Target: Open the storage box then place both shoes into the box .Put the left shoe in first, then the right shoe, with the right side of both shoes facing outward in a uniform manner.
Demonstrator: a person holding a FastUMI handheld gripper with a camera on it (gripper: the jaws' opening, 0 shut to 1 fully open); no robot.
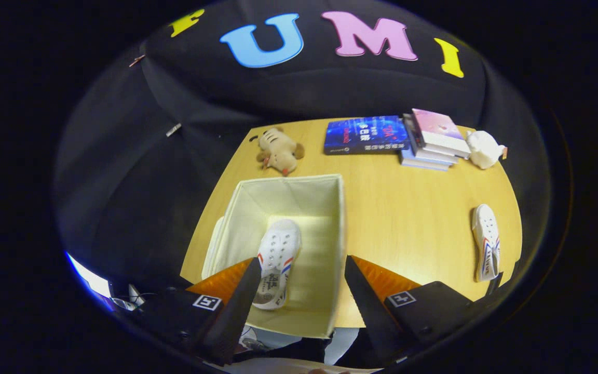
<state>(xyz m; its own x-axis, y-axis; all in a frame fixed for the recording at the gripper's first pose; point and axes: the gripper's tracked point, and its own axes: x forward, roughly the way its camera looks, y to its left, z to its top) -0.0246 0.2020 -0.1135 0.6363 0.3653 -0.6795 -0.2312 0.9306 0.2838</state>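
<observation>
Your gripper (299, 265) hangs spread and empty over the open cream fabric storage box (340, 218); inside, a white canvas shoe (276, 259) lies lengthwise, toe pointing away (sole apparently down). Its twin (486, 241) lies on the wooden table (408, 208), well apart.

The gripper (299, 270) has its fingers spread wide apart with nothing between them, and the left finger covers the near left edge of the shoe (277, 259) that lies in the box (338, 228), so the heel of this shoe is partly hidden. The near wall of the box is cut by the fingers and by the person's clothing below it, and the lid or flap at its left side shows just as a thin strip. The print on the books (366, 134) far on the table (408, 208) is too small to tell, and the near end of the second shoe (486, 241) at the right meets a dark edge.
</observation>
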